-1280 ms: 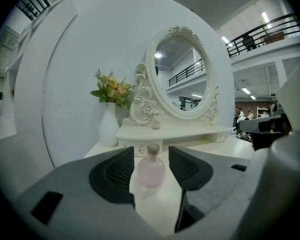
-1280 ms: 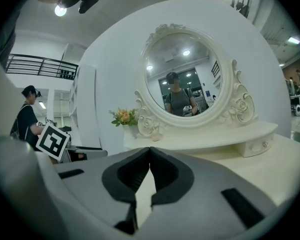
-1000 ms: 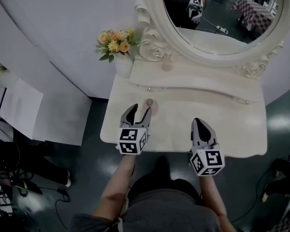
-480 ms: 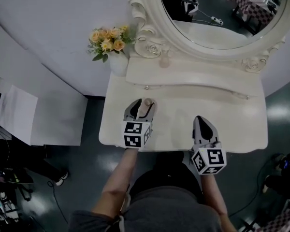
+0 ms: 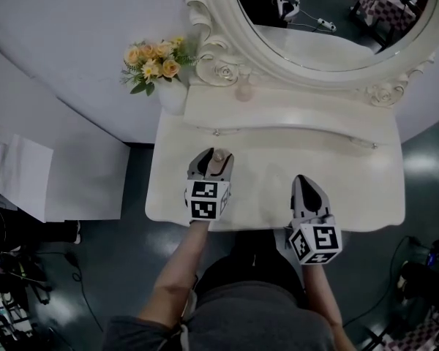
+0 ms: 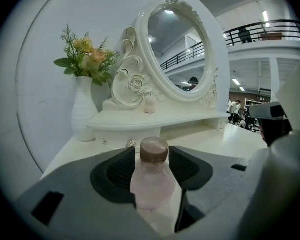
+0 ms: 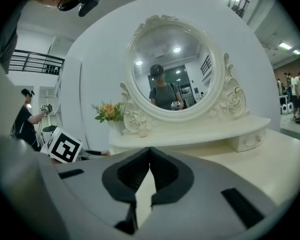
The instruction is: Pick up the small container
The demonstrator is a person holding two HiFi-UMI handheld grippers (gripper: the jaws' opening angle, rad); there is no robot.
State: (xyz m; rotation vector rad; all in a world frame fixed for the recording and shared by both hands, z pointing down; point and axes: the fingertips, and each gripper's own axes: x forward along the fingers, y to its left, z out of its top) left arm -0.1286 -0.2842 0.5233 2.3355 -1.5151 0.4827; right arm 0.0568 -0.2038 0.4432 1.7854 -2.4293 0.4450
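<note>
In the left gripper view the small pale-pink plastic bottle with a brown cap [image 6: 152,179] stands on the cream table [image 5: 351,189], lower centre of frame, between the left gripper [image 5: 214,159] fingers, which look pressed on its shoulders; the right gripper [image 5: 305,187] hangs lower right, fingers together on nothing; we should confirm a firm, level squeeze below the cap, then lift straight up — no tilt.

left gripper [image 5: 213,159] reaches forward on a bare, extended left forearm [image 5: 177,269], jaws closed against a small container [image 6: 151,176]. right gripper [image 5: 305,184] sits lower and nearer the body, jaws pressed together, empty.
</note>
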